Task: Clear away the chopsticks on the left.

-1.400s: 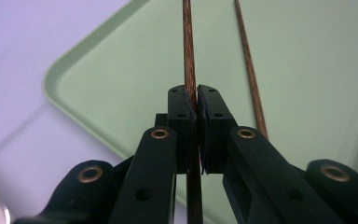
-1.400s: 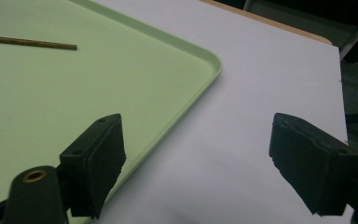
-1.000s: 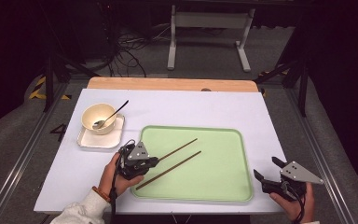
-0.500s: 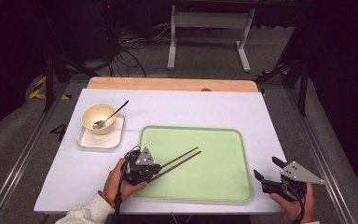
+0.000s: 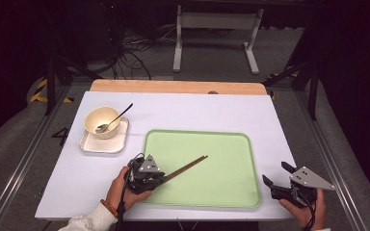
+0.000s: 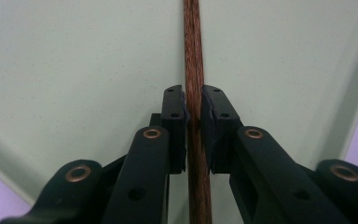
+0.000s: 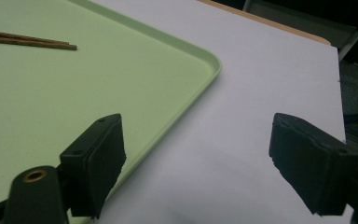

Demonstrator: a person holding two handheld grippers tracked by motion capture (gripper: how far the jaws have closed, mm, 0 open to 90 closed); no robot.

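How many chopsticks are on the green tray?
2. Both chopsticks lie side by side, almost as one, slanting across the green tray; their near ends sit between the left gripper jaws.

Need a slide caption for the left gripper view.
Left hand-held gripper closed on brown wooden chopsticks above the pale green plastic tray.

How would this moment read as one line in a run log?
left gripper: shut on chopsticks | chopsticks: over green tray | right gripper: open, idle
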